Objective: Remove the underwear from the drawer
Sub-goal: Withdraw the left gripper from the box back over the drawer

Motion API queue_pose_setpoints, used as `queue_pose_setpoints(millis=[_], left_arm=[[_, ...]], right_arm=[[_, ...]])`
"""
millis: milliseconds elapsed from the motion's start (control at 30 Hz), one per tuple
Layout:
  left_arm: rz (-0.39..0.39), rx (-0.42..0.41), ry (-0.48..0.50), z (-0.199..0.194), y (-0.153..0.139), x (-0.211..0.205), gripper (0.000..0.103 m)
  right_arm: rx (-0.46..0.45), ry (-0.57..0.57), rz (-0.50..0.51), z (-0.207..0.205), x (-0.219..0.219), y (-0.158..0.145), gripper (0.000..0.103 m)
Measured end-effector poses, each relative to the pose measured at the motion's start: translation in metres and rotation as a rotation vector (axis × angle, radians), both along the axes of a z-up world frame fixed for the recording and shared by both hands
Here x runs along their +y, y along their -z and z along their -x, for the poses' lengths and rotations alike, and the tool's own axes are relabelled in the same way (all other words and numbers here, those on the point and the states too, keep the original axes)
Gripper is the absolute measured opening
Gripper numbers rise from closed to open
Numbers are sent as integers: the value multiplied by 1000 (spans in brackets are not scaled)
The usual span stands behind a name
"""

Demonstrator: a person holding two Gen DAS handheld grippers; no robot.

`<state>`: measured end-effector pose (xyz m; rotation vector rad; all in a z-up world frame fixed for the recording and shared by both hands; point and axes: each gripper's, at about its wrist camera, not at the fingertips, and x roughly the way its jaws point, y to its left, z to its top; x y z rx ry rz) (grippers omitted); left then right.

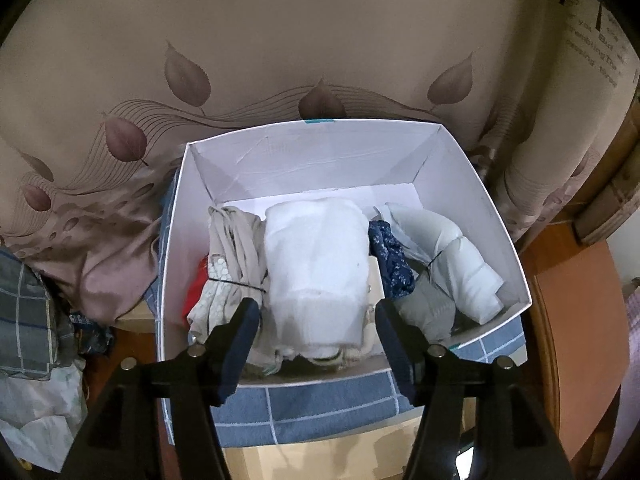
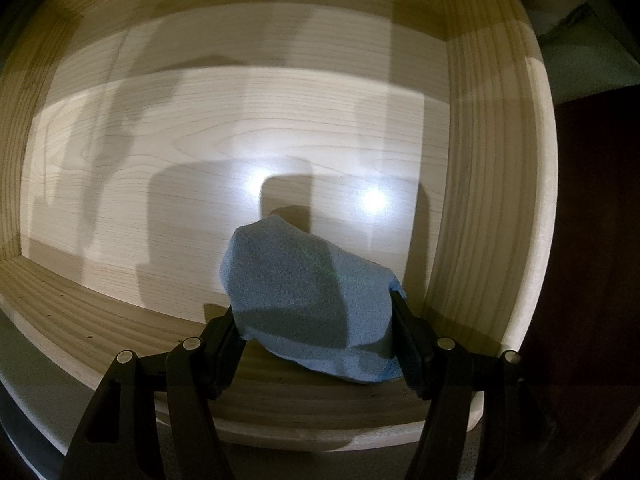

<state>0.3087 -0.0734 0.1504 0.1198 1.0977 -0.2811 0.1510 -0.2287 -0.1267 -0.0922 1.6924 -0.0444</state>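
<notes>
Though its near edge is hidden behind the fingers, the blue underwear (image 2: 316, 304) sits pinched in the right gripper (image 2: 318, 336) near the wooden drawer's (image 2: 496, 208) right wall, bare floor leftward; the left gripper (image 1: 316, 340) hangs spread above a white box (image 1: 500, 216) of folded clothes (image 1: 316, 268)

Left gripper (image 1: 316, 332) hangs over a white box (image 1: 496, 216), jaws spread wide, nothing between them. Box holds bundled garments: a white folded piece (image 1: 316, 264) in the middle, a beige bundle (image 1: 232, 248) to its left tied with a dark band, a scrap of red cloth (image 1: 196, 292) at the far left, a navy patterned piece (image 1: 392, 260) and a pale roll (image 1: 452, 256) to the right. Box sits on blue checked fabric (image 1: 320, 404). Leaf-print curtain (image 1: 280, 48) behind.
</notes>
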Motion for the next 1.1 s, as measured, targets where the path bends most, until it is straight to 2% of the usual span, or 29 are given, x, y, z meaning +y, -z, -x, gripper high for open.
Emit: queue_pose_setpoints(millis=[367,533,733,900,1100], left_arm=[[36,-12,-5,14,-21,12,62],[11,-11,-4,26,-23,23,62],[-5,31,-14,51,-11,49,62],[-40,5,-54,80,4,71,62],[-63,11,-111,123,41,84,62]], right_arm=[[1,0,4,-1,-2,-1,62],[3,2,3,-2,-3,-1,62],[3,3,4,-2,-3,-1,62],[3,4,4,-2,-3,-2,62],[2,6,4,-2,-5,-2,62]])
